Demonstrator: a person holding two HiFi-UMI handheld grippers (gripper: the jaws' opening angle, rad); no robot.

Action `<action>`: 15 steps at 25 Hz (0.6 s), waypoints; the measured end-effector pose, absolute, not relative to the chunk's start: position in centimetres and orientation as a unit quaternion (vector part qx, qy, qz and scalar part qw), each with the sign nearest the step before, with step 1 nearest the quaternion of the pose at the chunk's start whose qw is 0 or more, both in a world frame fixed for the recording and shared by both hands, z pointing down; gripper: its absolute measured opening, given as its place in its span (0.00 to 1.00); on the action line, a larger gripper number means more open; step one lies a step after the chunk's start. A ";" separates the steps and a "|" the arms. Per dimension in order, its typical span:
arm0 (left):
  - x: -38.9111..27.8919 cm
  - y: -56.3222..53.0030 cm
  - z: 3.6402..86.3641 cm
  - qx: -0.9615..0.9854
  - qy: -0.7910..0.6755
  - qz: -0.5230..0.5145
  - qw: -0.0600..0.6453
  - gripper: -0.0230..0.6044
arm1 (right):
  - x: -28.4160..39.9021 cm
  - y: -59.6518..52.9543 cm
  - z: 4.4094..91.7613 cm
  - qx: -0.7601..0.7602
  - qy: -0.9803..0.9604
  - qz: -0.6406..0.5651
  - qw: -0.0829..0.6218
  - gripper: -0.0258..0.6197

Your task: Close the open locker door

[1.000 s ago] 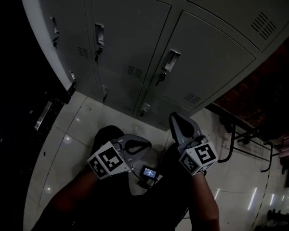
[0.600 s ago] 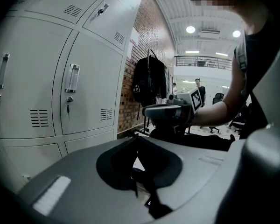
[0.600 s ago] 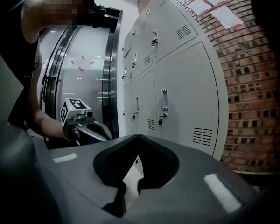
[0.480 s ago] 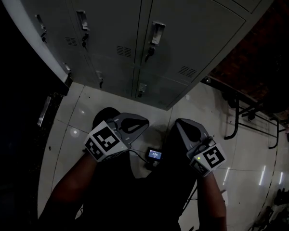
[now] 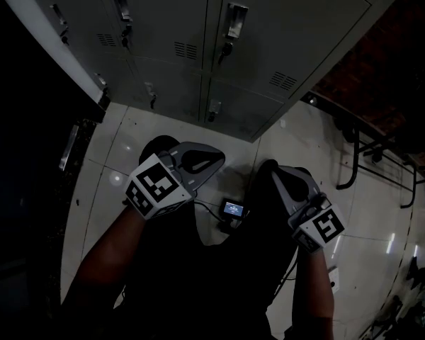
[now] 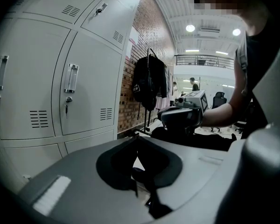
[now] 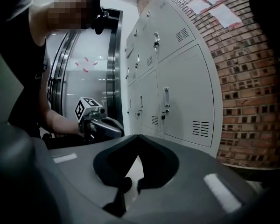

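Note:
The grey locker bank fills the top of the head view. Every door that shows sits flush with its neighbours, each with a metal handle. The same lockers stand to the left in the left gripper view and the lockers to the right in the right gripper view. My left gripper and right gripper hang low in front of the person's body, well short of the doors. Both are shut with nothing held. The left gripper's jaw tips meet, as do the right gripper's.
A small device with a lit screen hangs on a cable between the grippers. A metal tube frame stands on the tiled floor at right. A black bag hangs by the brick wall. A dark steel doorway lies left of the lockers.
The lockers have slid further up and left in the head view. My right gripper has drifted down and to the right. The left gripper has barely moved.

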State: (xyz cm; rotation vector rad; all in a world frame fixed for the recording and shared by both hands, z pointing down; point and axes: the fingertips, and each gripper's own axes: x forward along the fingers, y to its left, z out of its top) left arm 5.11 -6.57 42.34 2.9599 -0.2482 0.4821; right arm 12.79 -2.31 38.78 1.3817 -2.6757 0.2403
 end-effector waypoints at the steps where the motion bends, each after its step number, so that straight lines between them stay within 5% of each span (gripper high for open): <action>1: 5.1 -6.6 42.3 0.982 -0.082 0.159 0.066 0.06 | 12.8 -2.3 38.8 0.456 -0.884 0.079 0.060 0.04; 15: 5.1 -6.5 42.3 0.982 -0.084 0.160 0.062 0.06 | 12.5 -2.7 39.0 0.463 -0.881 0.072 0.067 0.04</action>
